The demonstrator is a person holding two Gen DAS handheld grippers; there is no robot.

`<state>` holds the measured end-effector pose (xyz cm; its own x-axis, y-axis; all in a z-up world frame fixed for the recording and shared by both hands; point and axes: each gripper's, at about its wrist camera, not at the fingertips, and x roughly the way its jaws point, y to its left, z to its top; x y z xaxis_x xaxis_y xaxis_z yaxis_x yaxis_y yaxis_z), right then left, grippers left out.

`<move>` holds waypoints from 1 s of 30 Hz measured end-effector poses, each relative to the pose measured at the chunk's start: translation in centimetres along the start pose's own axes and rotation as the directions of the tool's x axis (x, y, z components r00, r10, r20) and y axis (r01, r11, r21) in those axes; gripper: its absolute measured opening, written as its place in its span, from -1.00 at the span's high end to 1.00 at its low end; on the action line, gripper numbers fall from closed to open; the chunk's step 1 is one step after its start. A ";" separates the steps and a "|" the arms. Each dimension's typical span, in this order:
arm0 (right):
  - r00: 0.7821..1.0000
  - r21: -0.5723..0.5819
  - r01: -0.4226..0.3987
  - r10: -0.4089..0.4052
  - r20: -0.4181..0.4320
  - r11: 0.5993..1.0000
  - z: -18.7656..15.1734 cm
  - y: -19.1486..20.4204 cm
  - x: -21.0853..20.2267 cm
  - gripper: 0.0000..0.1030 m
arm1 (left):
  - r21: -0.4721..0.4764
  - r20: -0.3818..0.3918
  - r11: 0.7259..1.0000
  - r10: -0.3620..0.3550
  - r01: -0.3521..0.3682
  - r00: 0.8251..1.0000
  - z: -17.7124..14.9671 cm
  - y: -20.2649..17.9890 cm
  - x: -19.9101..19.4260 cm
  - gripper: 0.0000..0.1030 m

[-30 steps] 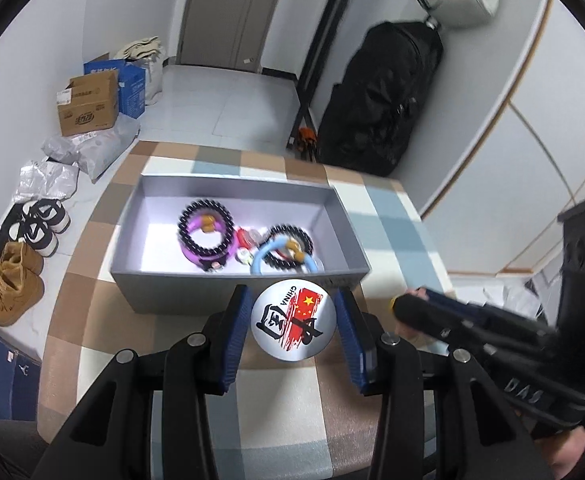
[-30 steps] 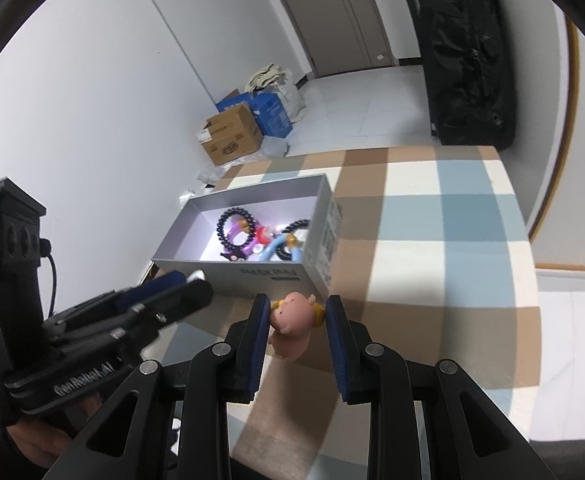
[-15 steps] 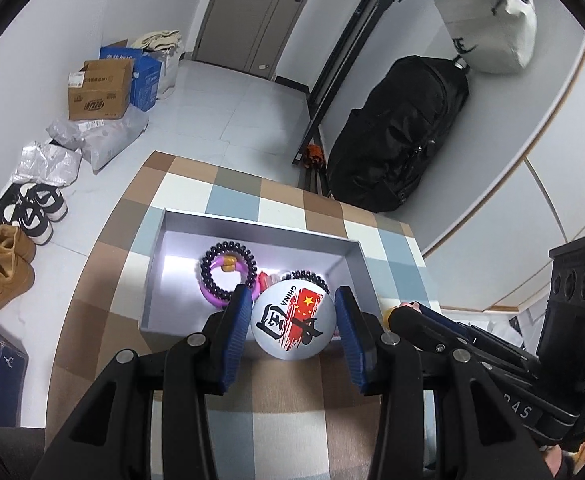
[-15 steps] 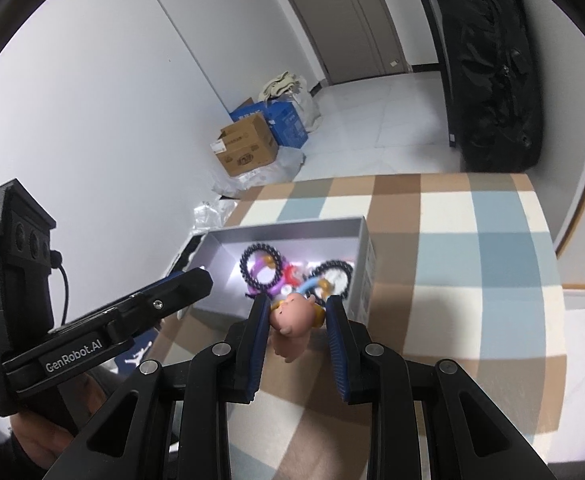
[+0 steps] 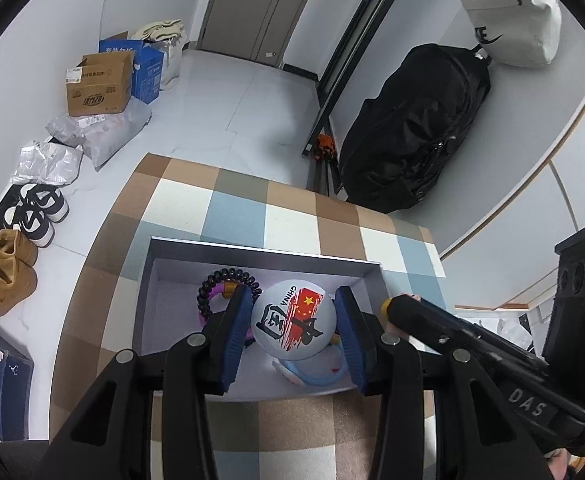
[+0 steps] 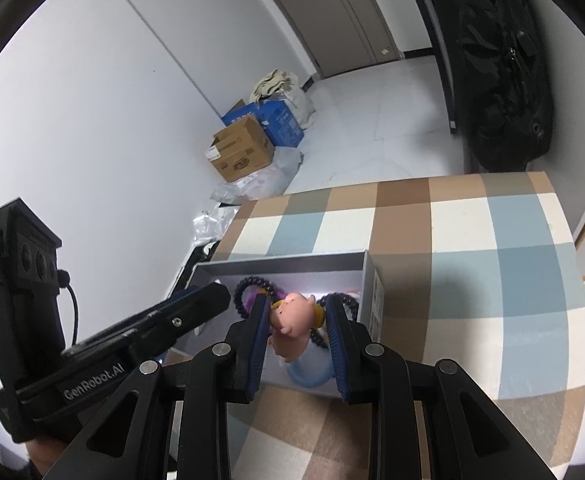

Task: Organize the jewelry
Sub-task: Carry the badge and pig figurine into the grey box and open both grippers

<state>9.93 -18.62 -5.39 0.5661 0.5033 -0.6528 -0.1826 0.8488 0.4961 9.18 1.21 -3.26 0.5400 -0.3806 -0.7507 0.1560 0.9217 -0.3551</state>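
Both loads hang over the grey box: the left gripper is clamped on the round badge, the right gripper on the pink pig charm. Each should be lowered onto bare floor clear of the bead bracelets before the jaws part. The badge has no long axis and faces up toward the camera; the charm's long axis seems to run near to far, head far.

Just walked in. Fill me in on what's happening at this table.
A person holds a gripper in each hand over a grey box on a checkered tablecloth, sorting trinkets into it. The left gripper is clamped on a round white badge printed with a red flag and CHINA. The right gripper is clamped on a small pink pig figure. Both items hang above the open box, not yet released. Inside lie a black bead bracelet and a light blue ring.
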 end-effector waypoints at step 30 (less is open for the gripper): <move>0.999 0.082 0.002 -0.005 0.039 0.997 1.0 -1.8 -0.3 -0.07 | -0.057 -0.018 0.998 -0.022 0.021 1.000 1.1 0.3 1.4 0.04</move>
<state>10.90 -20.43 -5.52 0.5977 0.4922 -0.6328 -0.1147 0.8337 0.5401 10.89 1.05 -3.87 0.5214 -0.4018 -0.7527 0.1199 0.9079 -0.4016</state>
